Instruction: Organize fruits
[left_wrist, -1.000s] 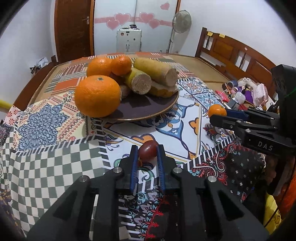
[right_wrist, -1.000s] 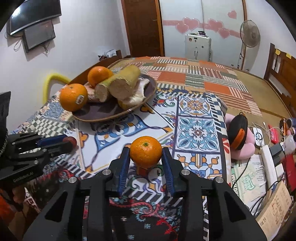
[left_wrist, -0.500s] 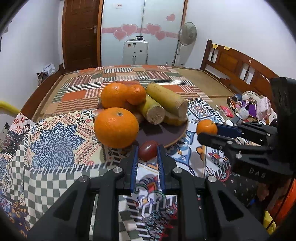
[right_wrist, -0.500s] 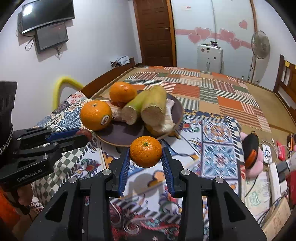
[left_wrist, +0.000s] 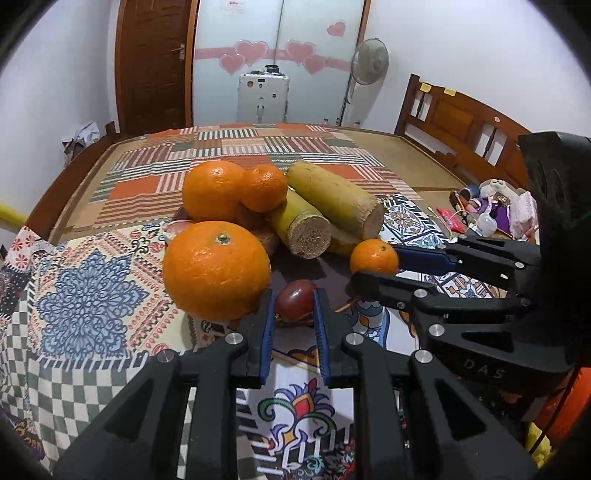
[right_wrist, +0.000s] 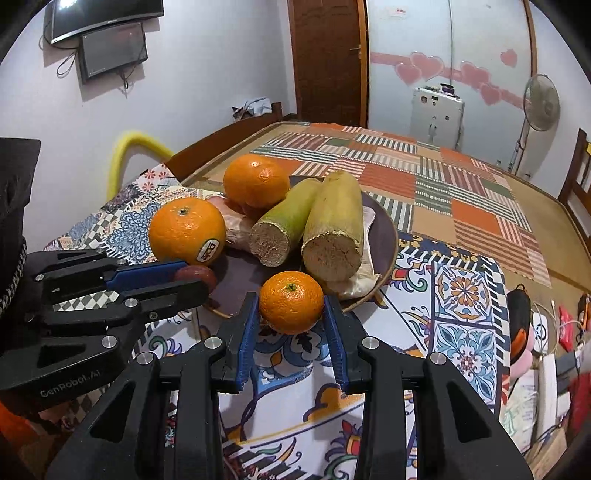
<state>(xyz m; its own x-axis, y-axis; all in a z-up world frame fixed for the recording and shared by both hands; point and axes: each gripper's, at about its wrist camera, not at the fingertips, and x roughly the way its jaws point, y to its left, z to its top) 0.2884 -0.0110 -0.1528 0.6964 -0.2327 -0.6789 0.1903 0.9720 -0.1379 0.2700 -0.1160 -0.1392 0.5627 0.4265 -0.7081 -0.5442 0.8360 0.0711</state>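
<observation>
Fingers of the left gripper pinch a small dark red fruit, with a big orange touching the left finger's outer side. Just beyond the tips lies the dark plate with cut cane pieces. The right gripper clamps a small orange at the plate's near rim.

left gripper clamped; right gripper clamped

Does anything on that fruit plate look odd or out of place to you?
Yes: two thick cut cane-like stalks lie among the oranges on the brown plate, raw fibrous ends exposed. The big stickered orange sits at the plate's near rim, seemingly overhanging it.
</observation>
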